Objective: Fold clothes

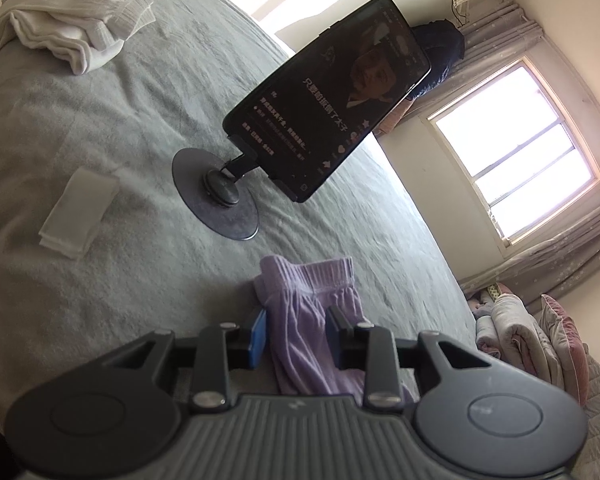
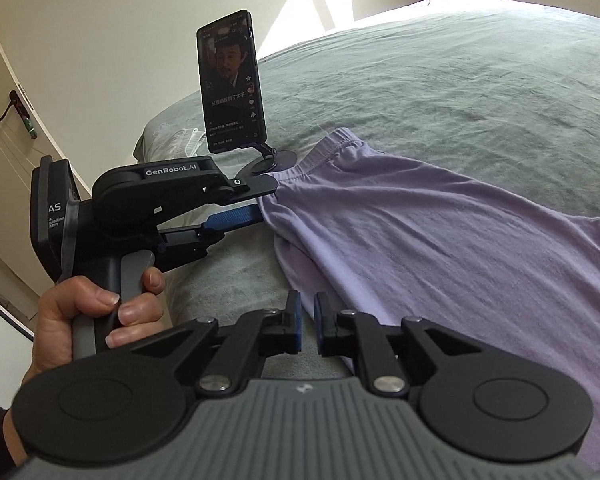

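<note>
Bed [image 1: 100, 128] under a grey-green cover fills most of both views. Cream walls [image 2: 120, 40]. Window [image 1: 516, 148] with a pale frame, blown out by daylight, grey curtains [image 1: 572, 256] either side. Sun patch on the wall behind the bed. Door with lever handle [image 2: 14, 106] (left edge, right wrist view).

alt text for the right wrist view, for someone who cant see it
A lilac garment lies spread on a grey-green bed; the left gripper, held in a hand, clamps its waistband corner. The right gripper sits slightly open at the garment's near edge, gripping nothing. A phone on a stand stands behind.
</note>
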The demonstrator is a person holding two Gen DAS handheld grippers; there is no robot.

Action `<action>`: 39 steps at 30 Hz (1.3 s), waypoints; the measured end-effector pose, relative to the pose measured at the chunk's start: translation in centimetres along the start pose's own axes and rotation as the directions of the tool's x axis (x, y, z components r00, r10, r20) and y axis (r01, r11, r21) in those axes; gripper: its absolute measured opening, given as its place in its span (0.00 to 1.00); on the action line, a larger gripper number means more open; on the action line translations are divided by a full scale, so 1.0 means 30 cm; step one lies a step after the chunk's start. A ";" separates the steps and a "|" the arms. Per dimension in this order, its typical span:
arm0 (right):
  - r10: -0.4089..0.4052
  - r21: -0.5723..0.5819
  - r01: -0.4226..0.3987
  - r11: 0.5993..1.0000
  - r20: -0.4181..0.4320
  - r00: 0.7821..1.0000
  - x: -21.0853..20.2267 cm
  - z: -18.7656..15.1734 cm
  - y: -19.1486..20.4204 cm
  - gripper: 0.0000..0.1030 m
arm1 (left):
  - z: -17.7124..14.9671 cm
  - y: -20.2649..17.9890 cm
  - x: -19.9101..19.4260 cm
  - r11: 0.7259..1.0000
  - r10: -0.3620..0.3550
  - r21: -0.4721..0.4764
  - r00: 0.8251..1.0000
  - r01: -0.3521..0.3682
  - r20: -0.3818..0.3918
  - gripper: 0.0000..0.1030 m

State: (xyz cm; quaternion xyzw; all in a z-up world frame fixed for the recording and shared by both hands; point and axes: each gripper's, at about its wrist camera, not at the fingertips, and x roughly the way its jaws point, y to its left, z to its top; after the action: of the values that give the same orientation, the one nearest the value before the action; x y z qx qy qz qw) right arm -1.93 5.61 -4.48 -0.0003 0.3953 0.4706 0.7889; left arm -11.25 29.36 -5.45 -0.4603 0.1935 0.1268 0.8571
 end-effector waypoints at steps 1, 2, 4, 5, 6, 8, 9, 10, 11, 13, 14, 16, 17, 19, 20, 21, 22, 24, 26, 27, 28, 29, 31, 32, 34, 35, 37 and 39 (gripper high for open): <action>-0.007 0.000 0.007 1.000 -0.004 1.000 0.008 0.000 -0.003 0.13 | 0.000 0.000 0.002 1.000 -0.003 0.001 1.000 0.003 -0.002 0.30; -0.017 0.000 0.017 1.000 -0.007 1.000 0.014 0.000 -0.009 0.13 | 0.000 -0.001 0.003 1.000 -0.007 0.001 1.000 0.007 -0.005 0.30; -0.038 0.002 0.038 0.999 -0.006 0.999 0.017 0.003 -0.024 0.13 | 0.001 -0.003 0.004 1.000 -0.021 0.002 1.000 0.021 -0.007 0.30; -0.050 0.000 0.050 0.999 -0.001 0.999 0.014 0.004 -0.032 0.13 | 0.001 -0.005 0.004 1.000 -0.028 0.003 1.000 0.028 -0.007 0.30; -0.059 -0.003 0.059 0.998 0.002 0.998 0.012 0.006 -0.038 0.13 | 0.001 -0.005 0.005 0.999 -0.033 0.001 0.999 0.033 -0.008 0.30; -0.078 -0.016 0.078 0.997 0.004 0.997 0.008 0.008 -0.045 0.13 | 0.001 -0.004 0.007 0.999 -0.039 -0.003 0.999 0.039 -0.010 0.30; -0.089 -0.026 0.089 0.996 0.002 0.996 0.009 0.009 -0.046 0.13 | 0.001 -0.003 0.008 0.999 -0.043 -0.006 0.999 0.043 -0.012 0.30; -0.097 -0.037 0.097 0.995 0.000 0.995 0.010 0.010 -0.046 0.13 | 0.001 -0.003 0.010 0.999 -0.046 -0.008 0.999 0.046 -0.013 0.30; -0.104 -0.049 0.104 0.993 -0.002 0.995 0.012 0.011 -0.045 0.13 | 0.001 -0.002 0.011 0.999 -0.050 -0.010 0.999 0.050 -0.014 0.30; -0.122 -0.084 0.121 0.989 -0.006 0.992 0.018 0.013 -0.036 0.14 | 0.001 -0.001 0.013 0.998 -0.057 -0.015 0.998 0.056 -0.017 0.30; -0.134 -0.109 0.132 0.985 -0.009 0.991 0.024 0.014 -0.028 0.14 | 0.002 0.002 0.014 0.998 -0.062 -0.021 0.998 0.062 -0.020 0.30; -0.158 -0.166 0.154 0.974 -0.015 0.987 0.038 0.016 -0.011 0.16 | 0.004 0.012 0.023 0.995 -0.089 -0.050 0.996 0.087 -0.033 0.30; -0.166 -0.191 0.160 0.968 -0.016 0.986 0.046 0.018 -0.005 0.20 | 0.003 0.017 0.028 0.993 -0.102 -0.064 0.994 0.100 -0.039 0.30; -0.184 -0.243 0.176 0.954 -0.011 0.983 0.057 0.020 0.013 0.35 | 0.002 0.023 0.038 0.988 -0.128 -0.089 0.991 0.123 -0.050 0.29; -0.193 -0.270 0.184 0.945 -0.006 0.981 0.063 0.022 0.023 0.37 | 0.001 0.024 0.044 0.987 -0.136 -0.094 0.989 0.130 -0.054 0.29; -0.200 -0.289 0.190 0.938 -0.005 0.980 0.070 0.023 0.030 0.37 | -0.001 0.023 0.049 0.986 -0.141 -0.095 0.988 0.135 -0.060 0.28; -0.205 -0.306 0.194 0.932 -0.003 0.979 0.077 0.024 0.037 0.37 | -0.003 0.022 0.053 0.986 -0.144 -0.096 0.987 0.137 -0.065 0.27; -0.213 -0.332 0.202 0.922 0.002 0.977 0.089 0.027 0.050 0.37 | -0.007 0.017 0.061 0.986 -0.148 -0.092 0.986 0.141 -0.074 0.24; -0.222 -0.352 0.209 0.912 0.004 0.975 0.104 0.031 0.062 0.37 | -0.013 0.012 0.068 0.987 -0.146 -0.082 0.986 0.139 -0.086 0.20; -0.223 -0.356 0.210 0.911 0.004 0.975 0.107 0.032 0.065 0.37 | -0.016 0.009 0.072 0.988 -0.143 -0.076 0.985 0.136 -0.094 0.17; -0.224 -0.360 0.211 0.909 0.004 0.975 0.111 0.032 0.068 0.37 | -0.020 0.008 0.076 0.989 -0.139 -0.073 0.985 0.132 -0.104 0.15; -0.225 -0.362 0.211 0.908 0.004 0.974 0.114 0.032 0.070 0.37 | -0.024 0.008 0.080 0.989 -0.135 -0.071 0.984 0.128 -0.114 0.14; -0.226 -0.356 0.213 0.910 0.005 0.974 0.113 0.030 0.067 0.37 | -0.033 0.011 0.089 0.991 -0.126 -0.067 0.983 0.118 -0.136 0.12; -0.227 -0.353 0.214 0.911 0.005 0.974 0.112 0.029 0.066 0.37 | -0.037 0.011 0.093 0.992 -0.121 -0.061 0.982 0.113 -0.144 0.11; -0.229 -0.342 0.218 0.914 0.007 0.973 0.106 0.027 0.058 0.37 | -0.043 0.007 0.102 0.994 -0.109 -0.037 0.981 0.104 -0.159 0.09; -0.231 -0.338 0.220 0.915 0.008 0.973 0.103 0.025 0.056 0.37 | -0.045 0.001 0.106 0.995 -0.104 -0.022 0.980 0.102 -0.167 0.09; -0.234 -0.328 0.225 0.917 0.011 0.972 0.095 0.020 0.052 0.37 | -0.050 -0.012 0.111 0.995 -0.094 0.012 0.979 0.097 -0.182 0.07; -0.238 -0.321 0.231 0.919 0.018 0.971 0.086 0.013 0.048 0.37 | -0.054 -0.022 0.114 0.995 -0.088 0.035 0.975 0.097 -0.203 0.03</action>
State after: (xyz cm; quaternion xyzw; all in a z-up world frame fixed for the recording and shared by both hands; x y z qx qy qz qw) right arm -2.14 8.47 -5.29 -0.1807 0.3189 0.4304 0.8248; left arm -8.28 27.77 -7.30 -0.4600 0.2605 0.0352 0.8481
